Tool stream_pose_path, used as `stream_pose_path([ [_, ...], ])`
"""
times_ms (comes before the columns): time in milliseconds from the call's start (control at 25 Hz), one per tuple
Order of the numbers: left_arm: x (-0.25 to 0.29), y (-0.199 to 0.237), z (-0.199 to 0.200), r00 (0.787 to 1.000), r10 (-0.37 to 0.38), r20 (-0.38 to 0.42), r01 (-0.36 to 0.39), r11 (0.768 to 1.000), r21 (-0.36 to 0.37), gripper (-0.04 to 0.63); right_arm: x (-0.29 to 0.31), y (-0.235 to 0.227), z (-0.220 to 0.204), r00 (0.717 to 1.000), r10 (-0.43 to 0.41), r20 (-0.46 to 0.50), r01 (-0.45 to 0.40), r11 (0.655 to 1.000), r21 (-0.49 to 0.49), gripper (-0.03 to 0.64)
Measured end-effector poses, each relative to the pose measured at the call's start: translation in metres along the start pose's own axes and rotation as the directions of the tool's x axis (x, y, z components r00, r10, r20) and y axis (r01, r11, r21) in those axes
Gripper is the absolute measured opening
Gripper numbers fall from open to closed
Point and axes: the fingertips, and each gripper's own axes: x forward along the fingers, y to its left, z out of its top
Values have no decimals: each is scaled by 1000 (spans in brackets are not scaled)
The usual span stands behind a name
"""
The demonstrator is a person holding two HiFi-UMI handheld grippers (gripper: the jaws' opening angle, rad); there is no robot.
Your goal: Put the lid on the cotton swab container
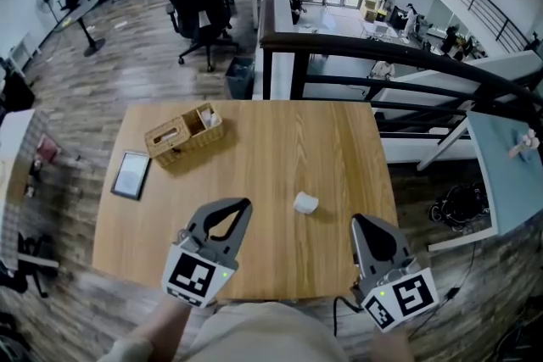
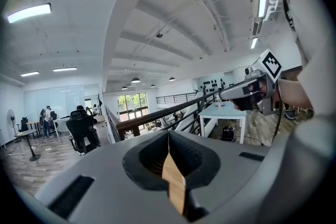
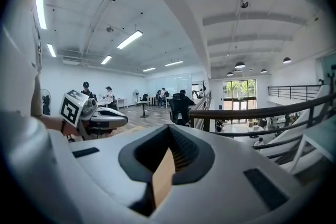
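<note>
Pale wood fills the middle of the head view, a square table (image 1: 271, 148) with very little on it. Both tools hang low at the bottom edge of the frame, over the table's near side. The left gripper (image 1: 244, 204) at lower left is clenched on nothing: in its own view the jaws meet in a thin seam, with only a sliver of tabletop showing through. The right gripper (image 1: 357, 221) at lower right is pinched tight too, and empty. Held back and closed like this, I'd say they're parked in a ready pose, the job not begun. The thing to go for looks to be the small white item (image 1: 305, 202), lying alone near the centre of the table, between and a little above the two jaw tips, touched by neither. It's too small to say whether it's the swab container, its lid, or both. Count-up: two grippers, one white item, one wicker basket (image 1: 182, 136) toward the table's upper left, likely kept clear of the working space, and one flat dark-framed slab (image 1: 131, 175) at the left edge.
</note>
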Motion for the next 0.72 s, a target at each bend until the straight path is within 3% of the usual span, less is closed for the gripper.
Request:
stream_pose_path([
  [720,2,-2,-1,1000,-10,5,10,1000,-10,23,7,-4,-19,999,-25,-45,25,1000,-3,25],
])
